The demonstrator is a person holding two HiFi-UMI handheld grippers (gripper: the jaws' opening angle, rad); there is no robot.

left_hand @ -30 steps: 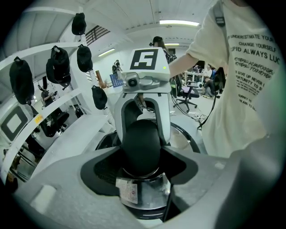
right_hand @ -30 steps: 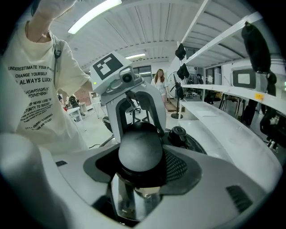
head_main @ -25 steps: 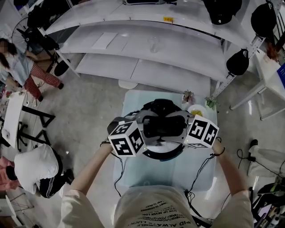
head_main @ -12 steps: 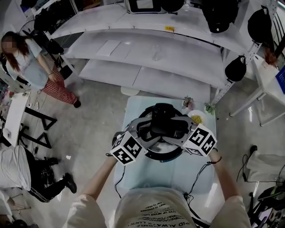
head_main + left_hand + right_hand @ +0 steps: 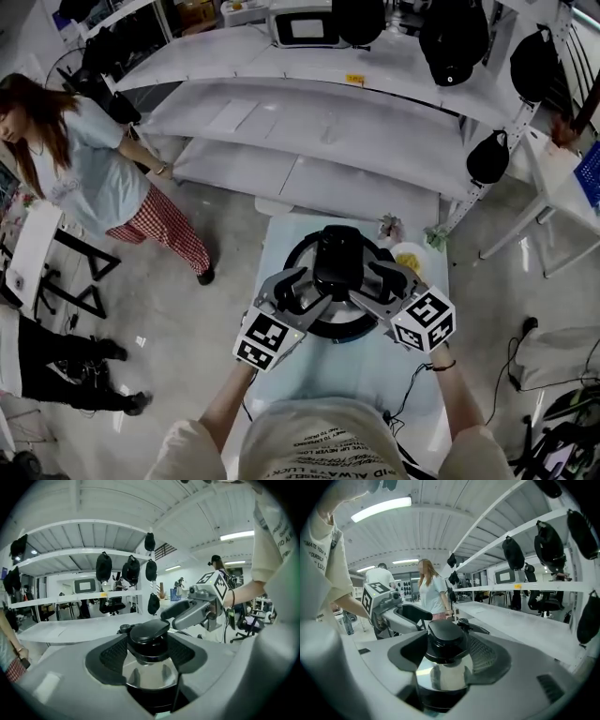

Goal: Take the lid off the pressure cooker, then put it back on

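Note:
The pressure cooker (image 5: 323, 330) stands on the pale table (image 5: 412, 375), and its lid's black handle (image 5: 337, 262) points away from me. The left gripper (image 5: 298, 287) and the right gripper (image 5: 380, 281) come in from either side of the handle's near end. In the left gripper view the black knob (image 5: 147, 637), with shiny metal below it, sits between the left gripper's (image 5: 148, 648) pads, which touch it. In the right gripper view the same knob (image 5: 445, 641) fills the right gripper (image 5: 445, 656), whose jaws are closing on it. Whether the lid has left the pot is hidden.
A small dish (image 5: 410, 258) and a little plant (image 5: 387, 225) stand at the table's far right. White curved shelves (image 5: 309, 122) with black helmets lie beyond. A person (image 5: 84, 178) stands at the left, and cables hang off the table's near edge.
The lid's handle has turned from lying crosswise to pointing away from me. Both grippers rolled with it, and their marker cubes moved nearer to me. The person at the left has walked closer.

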